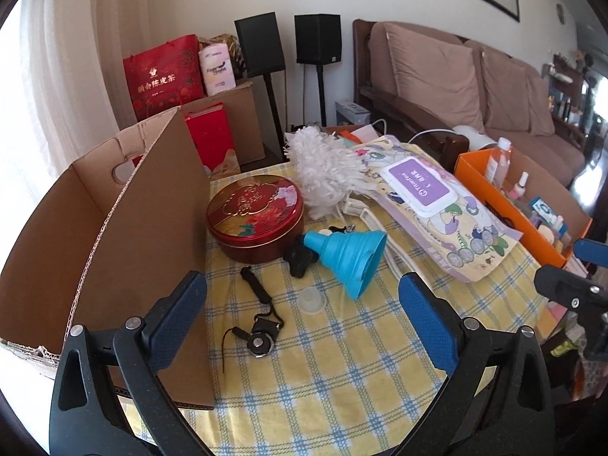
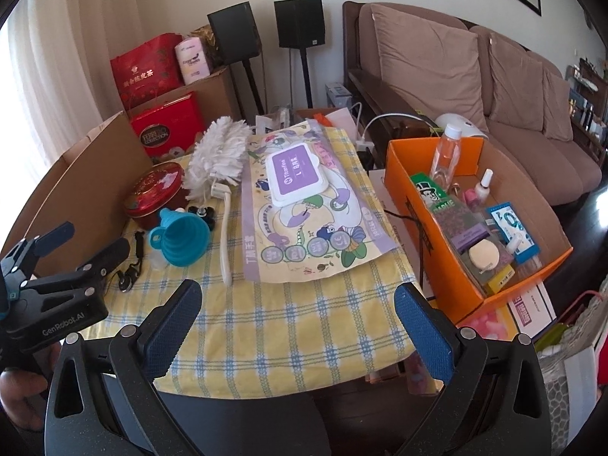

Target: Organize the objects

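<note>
On the yellow checked tablecloth point(image 1: 342, 372) lie a red round tin point(image 1: 254, 212), a blue collapsible funnel point(image 1: 347, 256), a black lanyard point(image 1: 260, 321), a small clear cap point(image 1: 311, 300), a white duster point(image 1: 326, 169) and a large wipes pack point(image 1: 429, 197). My left gripper point(image 1: 304, 315) is open and empty above the lanyard and cap. My right gripper point(image 2: 298, 323) is open and empty over the cloth's near part, below the wipes pack point(image 2: 304, 197). The left gripper also shows in the right wrist view point(image 2: 83, 239), near the funnel point(image 2: 182, 239) and tin point(image 2: 155, 193).
An open brown cardboard box point(image 1: 102, 235) stands at the table's left. An orange box point(image 2: 418, 205) with bottles and small packs stands at the right. Behind are red gift bags point(image 1: 163, 76), two speakers point(image 1: 317, 38) and a brown sofa point(image 2: 475, 76).
</note>
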### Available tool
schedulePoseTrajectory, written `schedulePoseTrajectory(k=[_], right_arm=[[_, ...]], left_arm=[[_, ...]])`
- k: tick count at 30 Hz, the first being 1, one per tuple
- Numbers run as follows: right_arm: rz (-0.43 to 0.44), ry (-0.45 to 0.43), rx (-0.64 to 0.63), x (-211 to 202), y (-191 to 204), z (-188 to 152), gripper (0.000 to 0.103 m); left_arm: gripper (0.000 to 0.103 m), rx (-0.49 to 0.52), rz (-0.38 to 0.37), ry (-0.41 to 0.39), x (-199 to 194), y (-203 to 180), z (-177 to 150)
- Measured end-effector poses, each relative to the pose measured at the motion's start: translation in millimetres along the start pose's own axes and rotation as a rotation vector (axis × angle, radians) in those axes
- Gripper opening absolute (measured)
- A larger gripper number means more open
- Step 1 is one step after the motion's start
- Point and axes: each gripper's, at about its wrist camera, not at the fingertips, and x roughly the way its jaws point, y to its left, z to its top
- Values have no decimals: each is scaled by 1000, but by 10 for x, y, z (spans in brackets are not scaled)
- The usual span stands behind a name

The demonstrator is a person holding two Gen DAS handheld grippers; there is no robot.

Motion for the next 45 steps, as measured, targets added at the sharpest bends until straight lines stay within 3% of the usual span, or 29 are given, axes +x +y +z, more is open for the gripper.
schedulePoseTrajectory(k=[6, 9, 14, 16, 18, 22, 25, 32, 39, 45], right_arm=[[10, -7, -11, 1, 58, 10, 102], [6, -11, -10, -15, 53, 18, 102], [-2, -17, -3, -54, 3, 22, 102], [-5, -19, 0, -58, -16, 25, 102], [-2, -18, 4, -51, -28, 27, 102], [25, -22, -7, -20, 1, 24, 102], [31, -21, -26, 6, 51, 30, 102], [45, -18, -43, 31, 91, 64, 95], [65, 11, -60, 83, 127, 107, 70], [80, 17, -101, 99, 234, 151, 65]], left_arm=[[101, -4, -36, 23, 135, -104, 26], [101, 30, -13, 18, 271, -241, 98], [90, 82, 10, 53, 553, -382, 145], [71, 91, 17, 71, 645, -395, 142], [61, 80, 0, 98, 724, -373, 125], [27, 34, -44, 135, 817, -270, 82], [13, 4, -75, 149, 813, -183, 61], [12, -41, -138, 96, 484, -39, 97], [12, -72, -176, 19, 16, 130, 210], [12, -112, -211, -43, -397, 342, 316]])
